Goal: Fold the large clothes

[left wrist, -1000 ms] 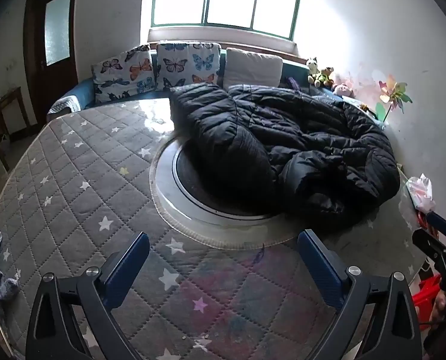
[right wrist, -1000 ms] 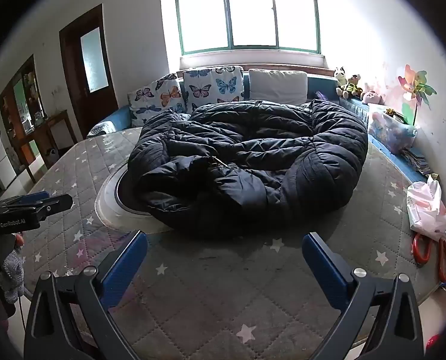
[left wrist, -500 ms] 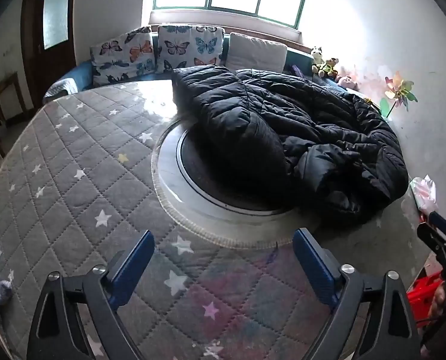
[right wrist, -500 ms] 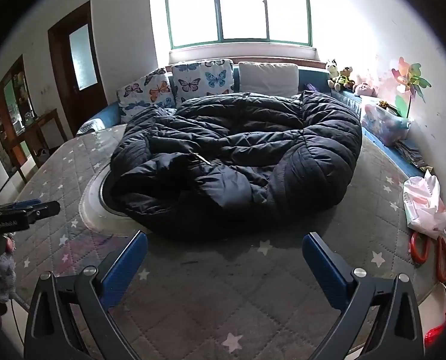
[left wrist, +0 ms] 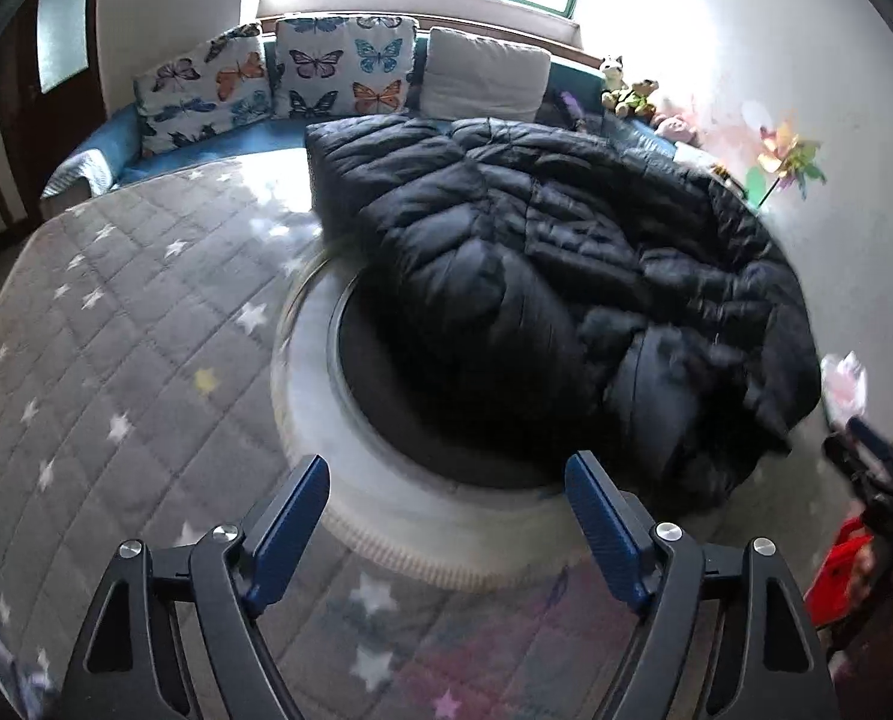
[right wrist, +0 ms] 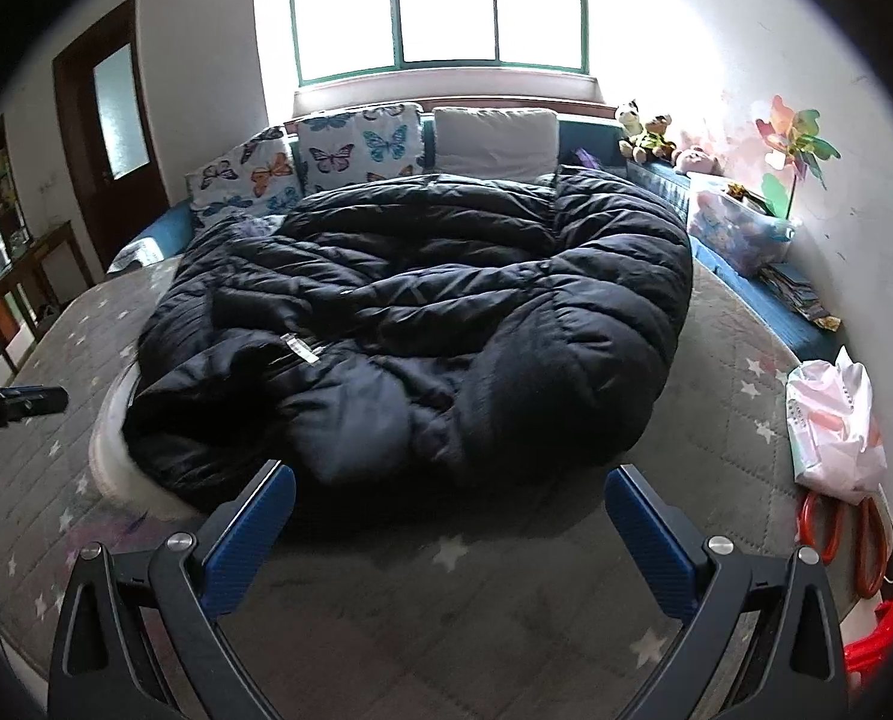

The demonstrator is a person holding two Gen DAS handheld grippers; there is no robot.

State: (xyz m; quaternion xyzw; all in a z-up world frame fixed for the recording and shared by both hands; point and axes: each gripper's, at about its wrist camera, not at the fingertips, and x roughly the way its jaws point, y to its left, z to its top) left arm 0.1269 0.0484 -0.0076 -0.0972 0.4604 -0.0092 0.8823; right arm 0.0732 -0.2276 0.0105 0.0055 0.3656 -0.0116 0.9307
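Moved in closer on the black puffer coat (right wrist: 422, 324) since a second ago. Left gripper (left wrist: 446, 501) spread wide, holding nothing. Right gripper (right wrist: 449, 498) likewise, short of the coat's near edge.

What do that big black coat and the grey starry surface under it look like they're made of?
The black coat looks like a puffy down-style jacket with a smooth, faintly shiny synthetic shell; its stitched, swollen channels suggest padding. The grey starry surface looks like matte quilted fabric, with diamond stitch lines and printed stars; the filling cannot be seen.
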